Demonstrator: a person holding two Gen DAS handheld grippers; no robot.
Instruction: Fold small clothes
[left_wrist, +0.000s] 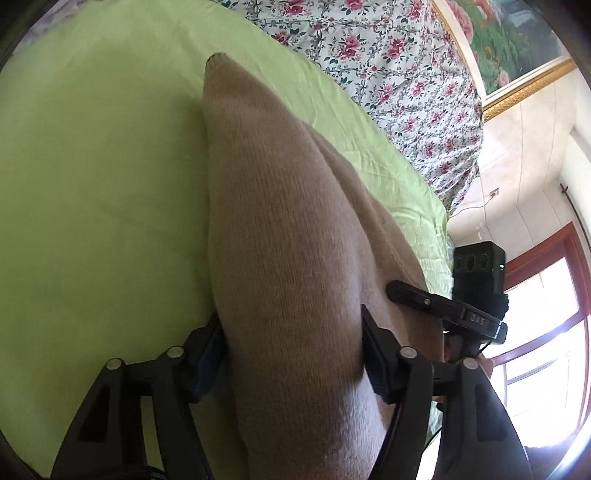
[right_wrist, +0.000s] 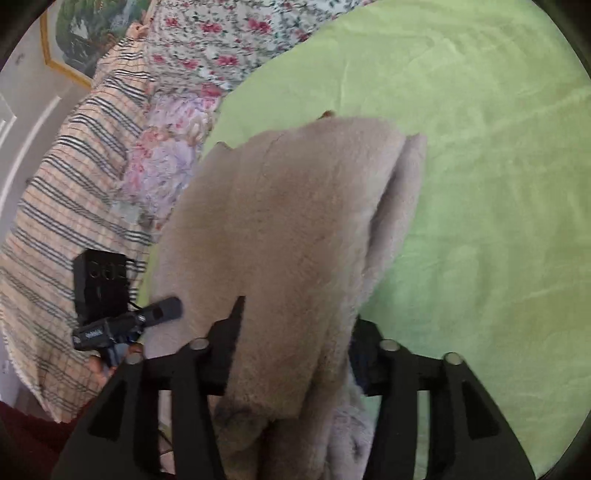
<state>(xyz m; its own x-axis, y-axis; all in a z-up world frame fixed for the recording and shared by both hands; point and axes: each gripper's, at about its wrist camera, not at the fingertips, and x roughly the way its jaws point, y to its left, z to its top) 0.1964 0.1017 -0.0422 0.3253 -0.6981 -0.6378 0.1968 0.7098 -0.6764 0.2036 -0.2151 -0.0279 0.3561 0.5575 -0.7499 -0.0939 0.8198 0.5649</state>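
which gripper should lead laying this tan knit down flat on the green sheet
Neither clearly. The left gripper and right gripper both have the tan knit between their fingers, over the green sheet. Probably lower both together.

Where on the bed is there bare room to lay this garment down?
The green sheet is bare left of the tan knit garment and, in the right wrist view, to its right. The floral bedding and striped blanket crowd the far edge.

Right claw (right_wrist: 295, 354) straddles bunched tan knit garment (right_wrist: 295, 221) above green sheet (right_wrist: 480, 184).
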